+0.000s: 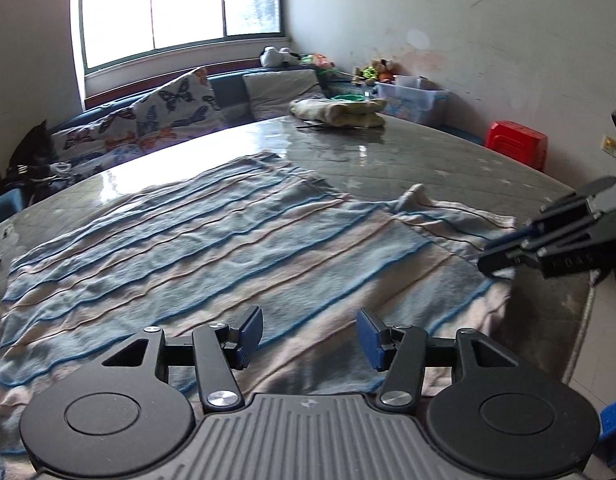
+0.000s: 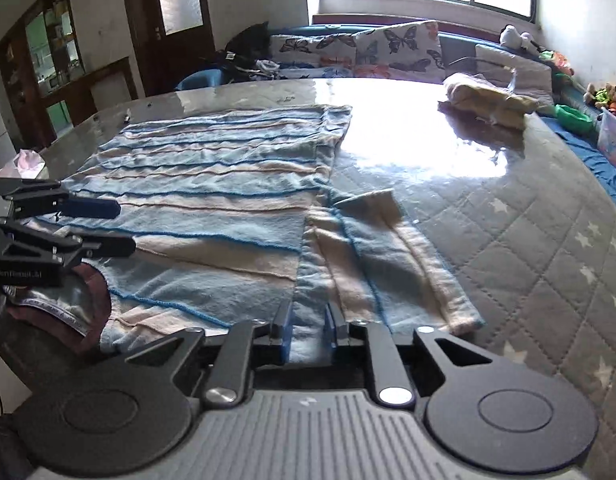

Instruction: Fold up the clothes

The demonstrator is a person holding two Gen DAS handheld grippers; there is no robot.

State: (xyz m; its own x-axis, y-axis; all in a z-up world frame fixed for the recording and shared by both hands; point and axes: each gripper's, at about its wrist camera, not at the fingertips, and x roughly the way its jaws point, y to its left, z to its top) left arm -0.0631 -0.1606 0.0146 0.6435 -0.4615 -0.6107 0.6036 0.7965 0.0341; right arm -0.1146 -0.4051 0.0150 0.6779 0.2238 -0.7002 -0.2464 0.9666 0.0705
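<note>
1. The counter (image 2: 508,216) is a broad round top with a glossy, glaring surface over a grey quilted cover printed with white stars.
2. A striped sweater (image 1: 212,248) of soft, fuzzy knit, in pale blue and cream bands with thin bright-blue ridges, lies spread flat over the near half of the counter, reaching to its near edge. One sleeve (image 2: 384,260) lies alongside the body toward the counter's middle, its cuff turned up.
3. The left tool (image 1: 310,334) hovers just above the sweater's body near the counter's near edge, its blue-padded jaws wide apart with nothing between them.
4. The right tool (image 2: 308,334) has its jaws narrow, pinched on a fold of the sweater where the sleeve meets the body.
5. A crumpled yellowish cloth bundle (image 2: 488,98) sits at the far edge of the counter, well apart from the sweater.
6. Beyond the far edge, butterfly-print cushions (image 2: 392,46) line a bench under the window.
7. A red plastic stool (image 1: 516,144) stands on the floor by the wall.
</note>
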